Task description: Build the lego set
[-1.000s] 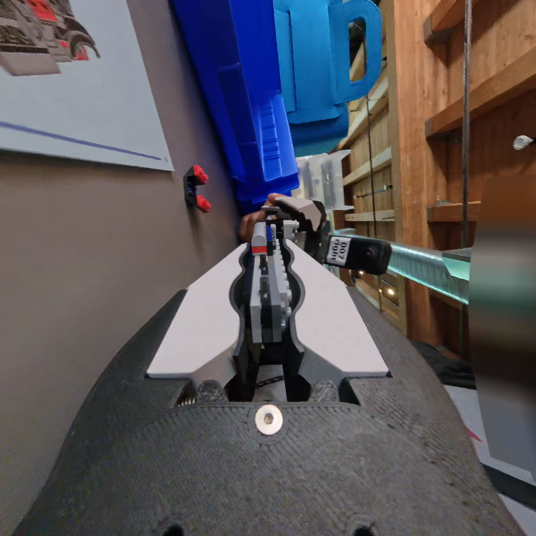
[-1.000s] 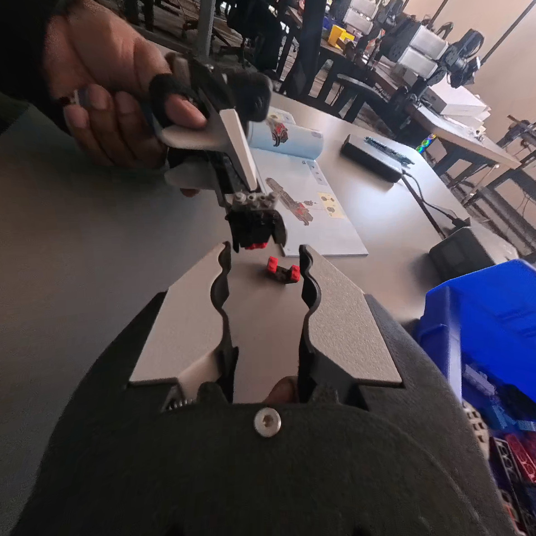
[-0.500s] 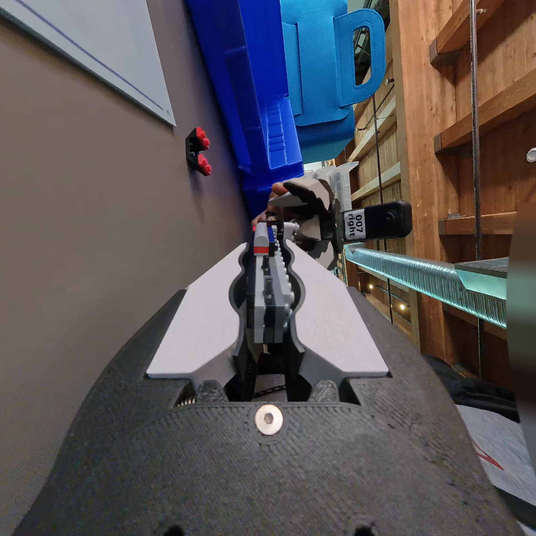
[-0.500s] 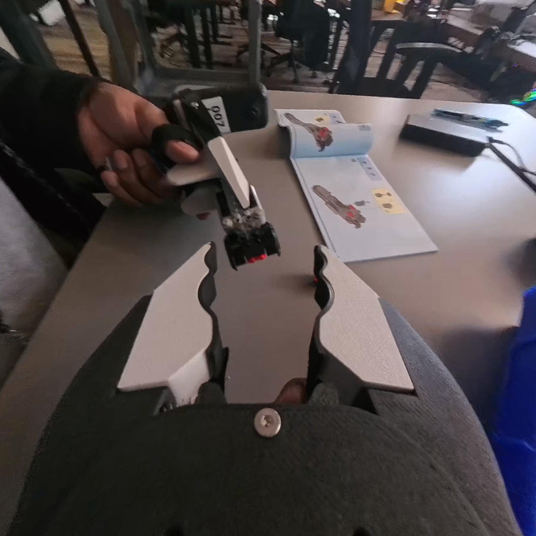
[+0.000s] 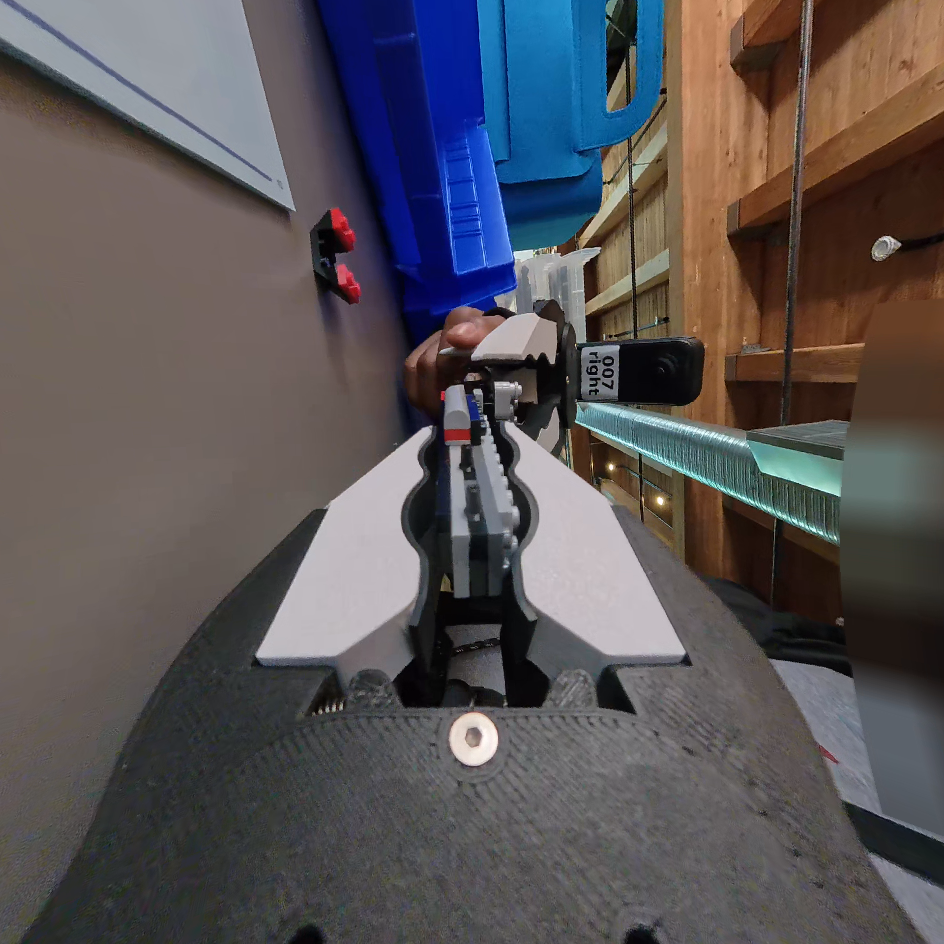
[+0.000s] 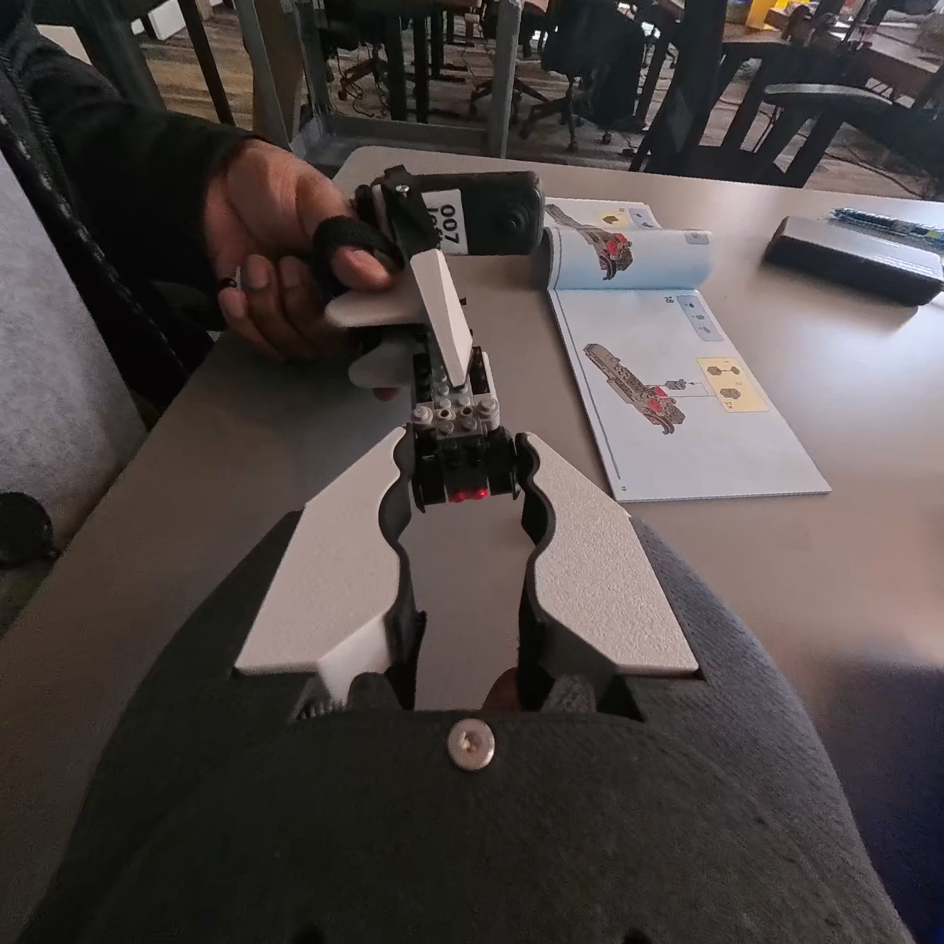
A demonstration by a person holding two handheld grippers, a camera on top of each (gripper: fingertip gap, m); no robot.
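Note:
The lego model (image 5: 477,511) is a long grey, black and blue build with a red stripe. My left gripper (image 5: 467,434) is shut on it and holds it above the grey table (image 6: 204,485). In the right wrist view the left gripper (image 6: 434,378) points toward me with the model's black end (image 6: 462,459) sticking out. My right gripper (image 6: 465,449) has its fingertips on both sides of that black end, and the pads touch it. It also shows in the left wrist view (image 5: 503,378), at the model's far tip. A small black piece with red studs (image 5: 334,260) lies on the table.
An open instruction booklet (image 6: 679,398) lies on the table to the right. A black box (image 6: 848,265) sits behind it. A blue bin (image 5: 449,153) stands beyond the loose piece. A person's hand (image 6: 276,265) holds the left gripper. The table's edge runs along the left. Only a small space, under 4 cm, lies between the two pairs of fingers.
My right gripper has moved up to the model and its jaws have narrowed from wide open onto the black end. The left gripper has kept its hold and turned the model toward the right gripper.

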